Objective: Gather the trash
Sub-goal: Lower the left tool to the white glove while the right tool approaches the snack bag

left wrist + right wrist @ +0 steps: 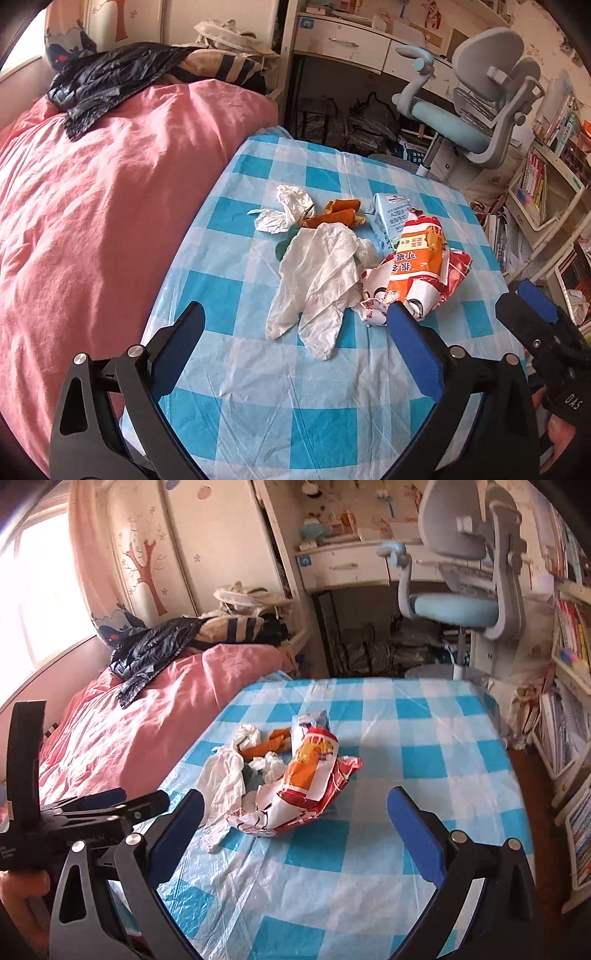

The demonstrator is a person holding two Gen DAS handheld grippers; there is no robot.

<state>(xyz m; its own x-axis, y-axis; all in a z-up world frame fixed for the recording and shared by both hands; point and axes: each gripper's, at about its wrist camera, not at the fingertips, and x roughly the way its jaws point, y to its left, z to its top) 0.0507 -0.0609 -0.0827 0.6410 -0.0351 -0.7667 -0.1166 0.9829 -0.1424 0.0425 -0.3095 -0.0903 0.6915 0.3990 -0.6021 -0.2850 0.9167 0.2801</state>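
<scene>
On a desk point(295, 424) draped in a blue-and-white checked plastic cloth, a small heap of trash lies near the middle, beside a bed covered in a pink duvet point(92, 221). Closest to the left gripper point(295, 321) is a crumpled white plastic glove point(317, 280), its fingers spread toward the camera. Just to its right sits an orange, red and white snack wrapper point(417, 266), torn and creased, its lower end touching the tip of that gripper's right blue pad. Behind the wrapper lies a pale blue milk carton point(388, 218) on its side; orange peel point(340, 216) and a balled white tissue point(288, 210) rest just behind the glove.

Jaws of the left gripper stand wide apart and released, framing the glove and the wrapper's end without closing on either. Jaws of the right gripper point(295, 808) are likewise spread and hold nothing, set over the cloth with the wrapper point(310, 775) lying between and slightly ahead of them. Each gripper shows at the edge of the other's view; part of a hand point(26, 890) grips the left one's handle.

A dark crumpled bag point(107, 85) lies on the duvet's far end. A grey and light-blue swivel chair point(472, 107) stands by a cluttered white study unit beyond the desk, and bookshelves point(546, 184) line the right wall.
</scene>
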